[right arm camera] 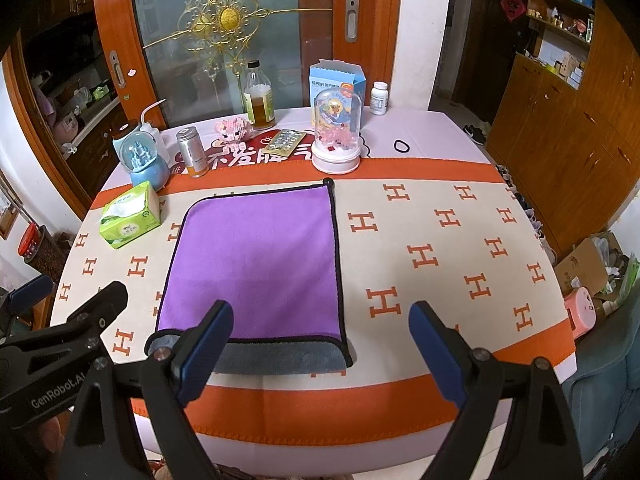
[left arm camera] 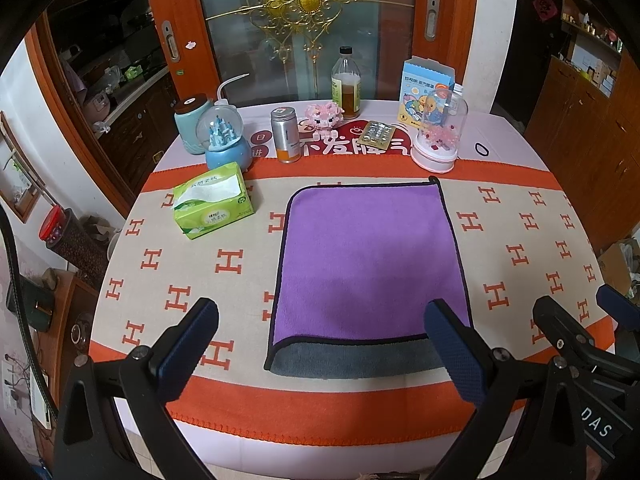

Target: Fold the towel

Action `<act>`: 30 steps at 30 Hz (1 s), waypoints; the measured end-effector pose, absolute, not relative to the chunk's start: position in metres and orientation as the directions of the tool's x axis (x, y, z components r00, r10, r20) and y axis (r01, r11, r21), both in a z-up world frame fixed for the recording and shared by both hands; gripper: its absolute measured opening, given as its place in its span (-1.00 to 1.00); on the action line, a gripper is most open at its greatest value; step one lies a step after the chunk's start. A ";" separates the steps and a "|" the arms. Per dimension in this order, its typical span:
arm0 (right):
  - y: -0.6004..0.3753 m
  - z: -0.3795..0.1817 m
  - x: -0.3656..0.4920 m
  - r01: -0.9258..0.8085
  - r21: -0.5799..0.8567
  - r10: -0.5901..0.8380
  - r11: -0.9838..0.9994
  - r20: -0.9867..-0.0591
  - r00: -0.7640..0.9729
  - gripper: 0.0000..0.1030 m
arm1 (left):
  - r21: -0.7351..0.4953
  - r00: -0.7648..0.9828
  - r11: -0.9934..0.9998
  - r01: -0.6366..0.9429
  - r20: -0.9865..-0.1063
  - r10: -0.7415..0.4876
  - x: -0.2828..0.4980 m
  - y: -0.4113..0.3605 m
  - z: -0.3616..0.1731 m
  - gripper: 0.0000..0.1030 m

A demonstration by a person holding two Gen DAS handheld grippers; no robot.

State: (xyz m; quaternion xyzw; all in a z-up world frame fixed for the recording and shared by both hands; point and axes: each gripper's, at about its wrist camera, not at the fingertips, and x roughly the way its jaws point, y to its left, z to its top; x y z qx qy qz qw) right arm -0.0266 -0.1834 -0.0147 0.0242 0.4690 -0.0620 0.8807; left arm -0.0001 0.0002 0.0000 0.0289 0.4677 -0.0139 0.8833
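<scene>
1. Your towel (left arm camera: 370, 256) lies flat near the middle of the table (left arm camera: 520, 392), purple side up. A grey strip shows along the edge nearest you, so it looks as though one fold has already been made, with the upper layer stopping just short of the lower one.
2. What is left, by my judgement, is at least one more fold to bring it down to a compact shape, and perhaps squaring that near edge.
3. Your left hand-held gripper (left arm camera: 320, 344) hangs over the near edge of the towel with its jaws wide apart and nothing between them.
4. Your right hand-held gripper (right arm camera: 320, 344) is likewise spread wide and empty, placed over the towel's near right corner and the bare blanket beside it.
5. The table is covered by a cream and orange blanket (left arm camera: 160, 264) patterned with the letter H, with a pale cloth beneath.
6. From the towel, a tissue box (left arm camera: 212, 200) sits at about 10 o'clock, well apart from it.
7. At 12 o'clock, along the far edge, stand a snow globe (left arm camera: 226, 140), a metal can (left arm camera: 285, 134), a glass bottle (left arm camera: 346, 84), a pill strip (left arm camera: 376, 135) and a domed ornament (left arm camera: 440, 132).
8. At 2 o'clock lies a hair tie (left arm camera: 483, 148).
9. Behind the table is a sliding door (left arm camera: 304, 28) with wooden frames and a gold ornament; wooden cupboards (right arm camera: 560, 120) line the room's right side.
</scene>
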 end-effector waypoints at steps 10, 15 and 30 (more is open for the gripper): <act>-0.183 -0.015 -0.027 0.131 -0.013 -0.084 0.991 -0.829 0.554 0.75 | 0.039 0.564 0.998 0.051 -0.826 0.003 0.000 0.000 0.000 0.98; -0.182 -0.015 -0.027 0.132 -0.011 -0.082 0.991 -0.829 0.553 0.75 | 0.039 0.564 0.998 0.051 -0.826 0.003 0.000 0.000 0.000 0.98; -0.182 -0.015 -0.027 0.131 -0.008 -0.080 0.991 -0.828 0.554 0.75 | 0.040 0.565 0.998 0.050 -0.825 0.004 0.000 0.000 0.000 0.98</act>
